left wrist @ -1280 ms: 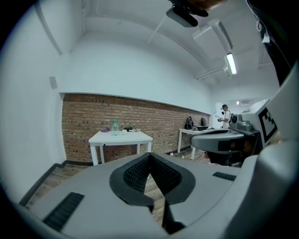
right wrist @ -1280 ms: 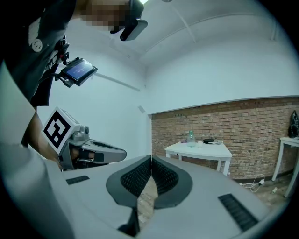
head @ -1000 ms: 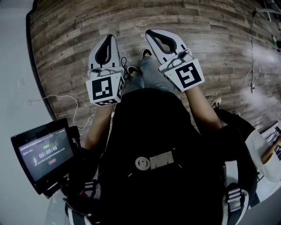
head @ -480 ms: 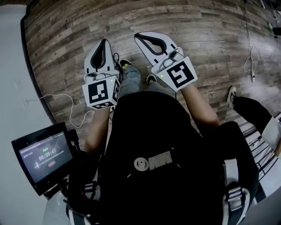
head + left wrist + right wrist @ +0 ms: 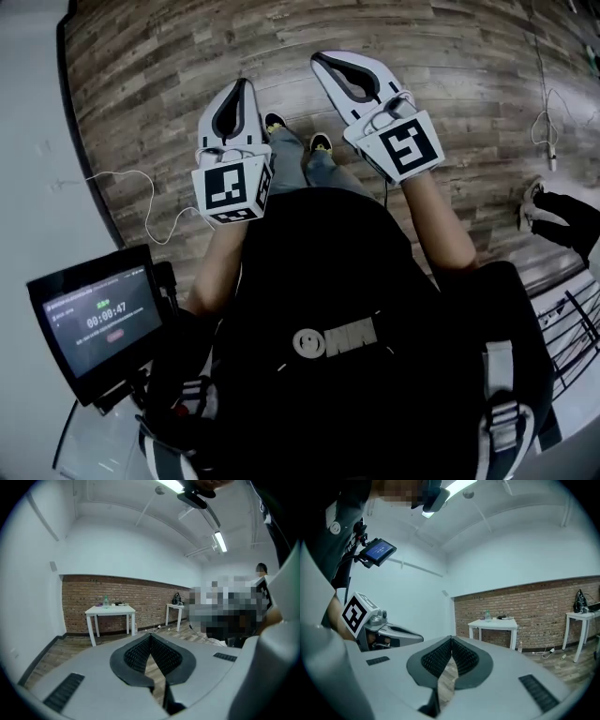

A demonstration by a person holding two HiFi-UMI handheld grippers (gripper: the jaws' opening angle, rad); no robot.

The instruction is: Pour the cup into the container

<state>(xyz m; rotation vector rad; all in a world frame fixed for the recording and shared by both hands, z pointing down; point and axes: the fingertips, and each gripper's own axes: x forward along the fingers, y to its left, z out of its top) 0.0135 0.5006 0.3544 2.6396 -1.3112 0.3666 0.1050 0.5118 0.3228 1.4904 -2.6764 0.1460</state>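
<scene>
Left gripper (image 5: 241,87) and right gripper (image 5: 322,62): jaws together on both, nothing between them. Both are held above the wooden floor (image 5: 450,56). White tabletop (image 5: 110,610) stands against the brick wall (image 5: 84,597).

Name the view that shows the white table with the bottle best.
The left gripper view: the white table stands whole against the brick wall, legs included. The right gripper view shows it too, legs partly hidden. The head view misses it.
</scene>
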